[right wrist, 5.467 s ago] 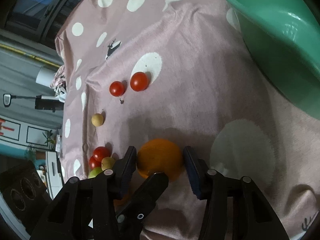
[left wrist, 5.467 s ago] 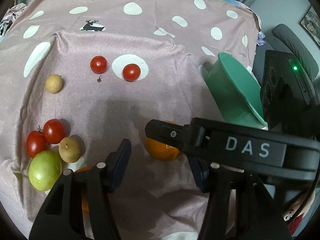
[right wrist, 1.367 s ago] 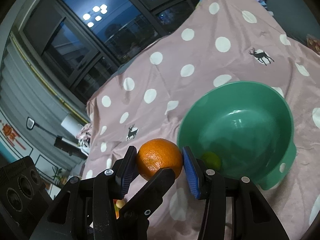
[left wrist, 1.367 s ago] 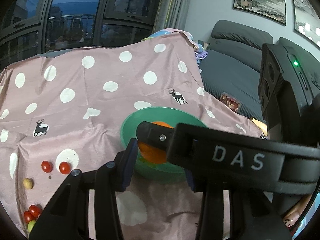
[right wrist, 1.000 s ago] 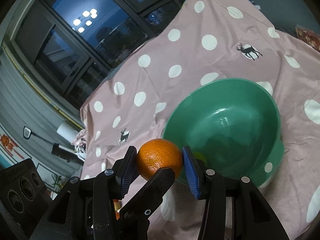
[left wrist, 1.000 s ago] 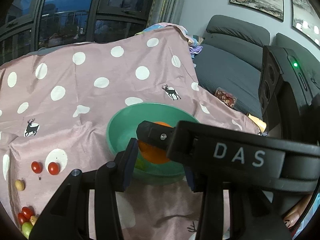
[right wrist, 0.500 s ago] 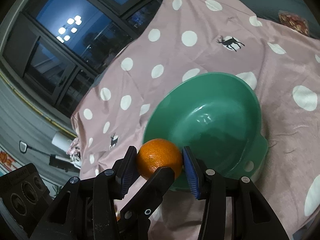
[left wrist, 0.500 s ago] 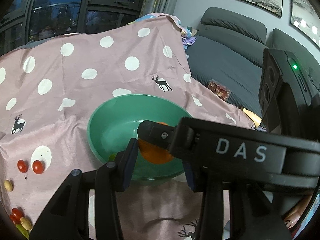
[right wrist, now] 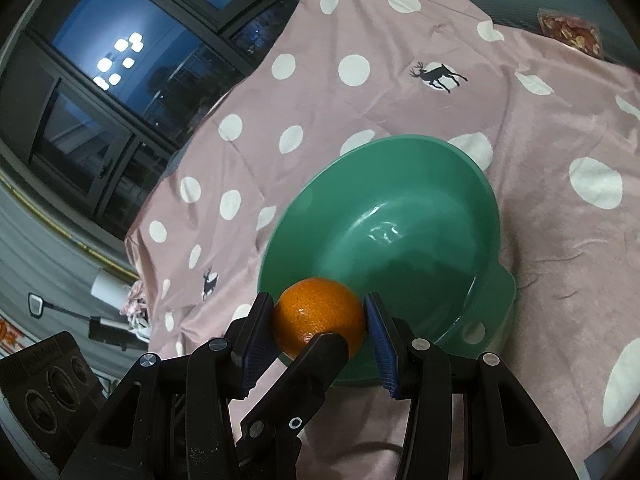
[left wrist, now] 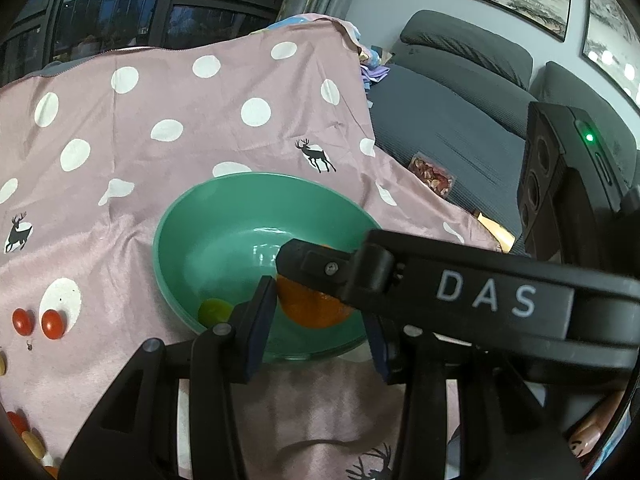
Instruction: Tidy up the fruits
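Cloth [left wrist: 168, 92]: dusty pink, white polka dots, small black deer prints. Bowl [left wrist: 224, 216]: plain teal green, glossy. Orange [right wrist: 320, 314]: bright orange, pitted. Fruit in the bowl at 7 o'clock [left wrist: 215, 311]: yellow-green. Two tomatoes [left wrist: 52, 324]: red. Gripper pads [right wrist: 380, 356]: blue.

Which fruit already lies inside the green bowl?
The small yellow-green fruit on the bowl's floor; the orange is gripped above, tomatoes remain on the cloth.

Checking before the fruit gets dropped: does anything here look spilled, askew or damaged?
Nothing stands out. The green bowl sits upright on the dotted cloth, and the orange is clamped squarely in the right hand-held gripper.
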### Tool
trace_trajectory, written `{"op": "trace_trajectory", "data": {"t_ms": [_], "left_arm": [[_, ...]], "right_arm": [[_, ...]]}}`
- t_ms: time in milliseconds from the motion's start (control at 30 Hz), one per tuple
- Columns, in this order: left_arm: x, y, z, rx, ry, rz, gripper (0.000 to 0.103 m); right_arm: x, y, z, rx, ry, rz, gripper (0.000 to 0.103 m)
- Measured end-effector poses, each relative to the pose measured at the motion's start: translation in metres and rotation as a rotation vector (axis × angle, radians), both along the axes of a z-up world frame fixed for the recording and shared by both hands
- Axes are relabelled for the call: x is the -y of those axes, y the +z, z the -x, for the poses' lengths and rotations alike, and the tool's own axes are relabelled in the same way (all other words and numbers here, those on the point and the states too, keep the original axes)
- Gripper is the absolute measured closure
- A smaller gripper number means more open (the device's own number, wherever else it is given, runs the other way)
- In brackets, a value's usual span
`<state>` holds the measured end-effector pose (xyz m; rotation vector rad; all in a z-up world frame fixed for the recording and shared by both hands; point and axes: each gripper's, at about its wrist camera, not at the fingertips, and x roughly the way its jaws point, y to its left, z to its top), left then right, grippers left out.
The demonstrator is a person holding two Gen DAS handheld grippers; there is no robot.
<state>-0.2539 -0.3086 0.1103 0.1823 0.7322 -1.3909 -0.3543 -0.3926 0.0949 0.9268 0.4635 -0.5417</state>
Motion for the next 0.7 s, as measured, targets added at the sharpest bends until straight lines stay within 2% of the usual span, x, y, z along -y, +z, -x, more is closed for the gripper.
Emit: {"op": "trace_trajectory", "data": {"t_ms": [700], "left_arm": [[0.011,-0.009,-0.005,-0.046,-0.028,-0.026,0.061]], "right_arm": [[0.004,-0.009,0.001,-0.043,-0.032,-0.026,0.054]]}}
